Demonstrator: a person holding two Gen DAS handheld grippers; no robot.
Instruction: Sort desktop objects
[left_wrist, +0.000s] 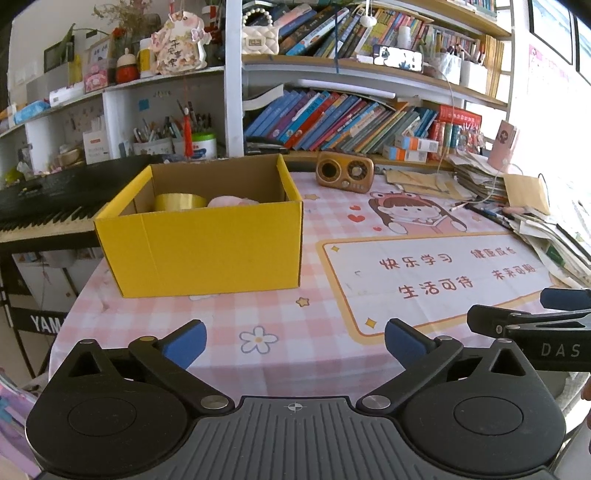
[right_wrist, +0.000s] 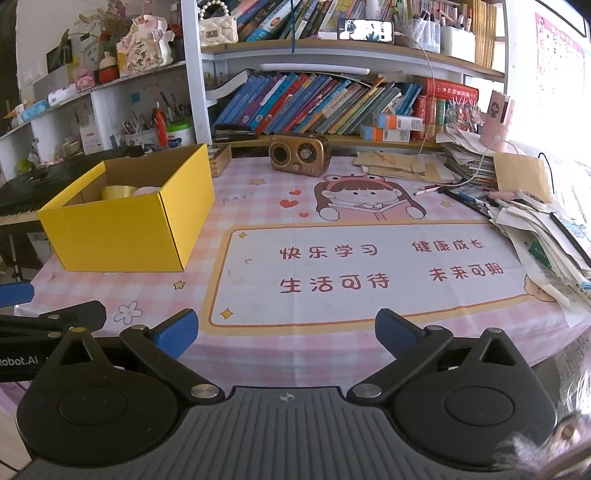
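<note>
Yellow box: an open yellow cardboard box (left_wrist: 201, 243) (right_wrist: 127, 218) stands on the left part of the desk, near the left edge, its top flaps gone or folded so the brown inside shows.
Box contents: a roll of yellow tape (left_wrist: 180, 202) (right_wrist: 118, 191) lies inside against the left half; a pink soft item (left_wrist: 232, 201) (right_wrist: 146, 190) sits just beside it to the right. What the pink item is cannot be told.
Left gripper: the left gripper (left_wrist: 294, 341) hangs over the near edge of the desk in front of the box, jaws spread wide with nothing between the blue pads (left_wrist: 188, 345). Its edge also shows at the left border of the right wrist view (right_wrist: 14, 295).
Right gripper: the right gripper (right_wrist: 286, 334) is likewise released, blue pads (right_wrist: 397, 330) wide apart and empty, pointed at the middle of the desk. It shows at the right of the left wrist view (left_wrist: 546, 317), just beside the left one.
Desk cover: a pink checked tablecloth (left_wrist: 258, 306) (right_wrist: 236, 206) with a cartoon girl and a white panel of red Chinese characters.
Radio: a small brown retro radio (left_wrist: 344, 172) (right_wrist: 299, 154) stands at the back of the desk, well apart from the box.
Right side: a heap of papers (left_wrist: 546, 236) (right_wrist: 543, 236) and some pens (right_wrist: 465, 195) near it.
Behind: shelves of leaning books (left_wrist: 351, 122) (right_wrist: 317, 103); a black keyboard (left_wrist: 48, 199) left of the desk.
</note>
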